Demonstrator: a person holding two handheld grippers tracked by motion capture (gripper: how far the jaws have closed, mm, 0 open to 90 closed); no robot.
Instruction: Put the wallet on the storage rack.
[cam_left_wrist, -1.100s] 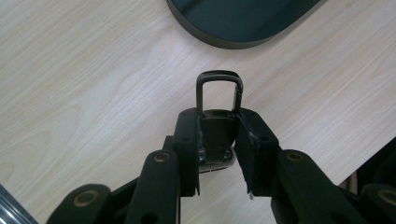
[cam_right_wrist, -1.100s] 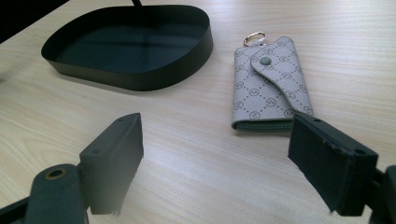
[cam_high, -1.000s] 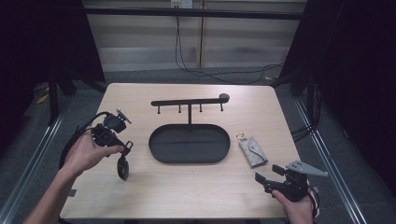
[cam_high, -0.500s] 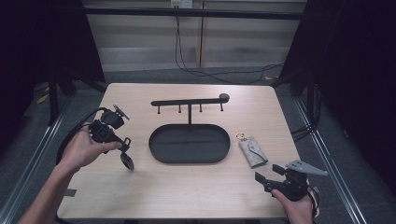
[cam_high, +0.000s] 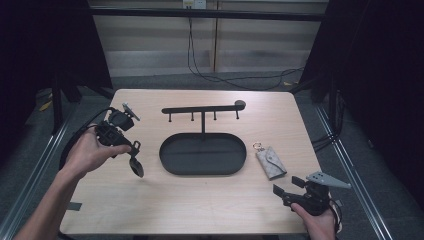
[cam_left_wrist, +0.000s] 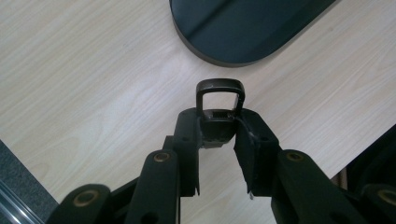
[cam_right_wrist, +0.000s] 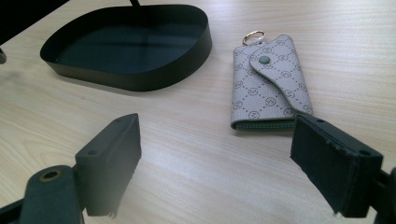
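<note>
Left gripper view: left gripper (cam_left_wrist: 219, 140) clamped on black fob (cam_left_wrist: 219, 109); right gripper (cam_right_wrist: 215, 158) jaws wide, empty, near key pouch (cam_right_wrist: 268, 84).

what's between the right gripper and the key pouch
Nothing: the right gripper view shows bare wooden table between the right gripper and the grey key pouch. Its fingers stand open.

- The oval tray (cam_high: 202, 167) sits mid-table, with the hook rack (cam_high: 202, 108) standing up from its far edge.
- The key pouch (cam_high: 270, 162) lies flat on the table (cam_high: 200, 210), just right of the tray, not touching it.
- Left gripper (cam_high: 135, 162) is left of the tray, with a small key fob (cam_left_wrist: 219, 109) between its jaws.
- Right gripper (cam_high: 278, 191) is at the near right corner, just in front of the pouch.
</note>
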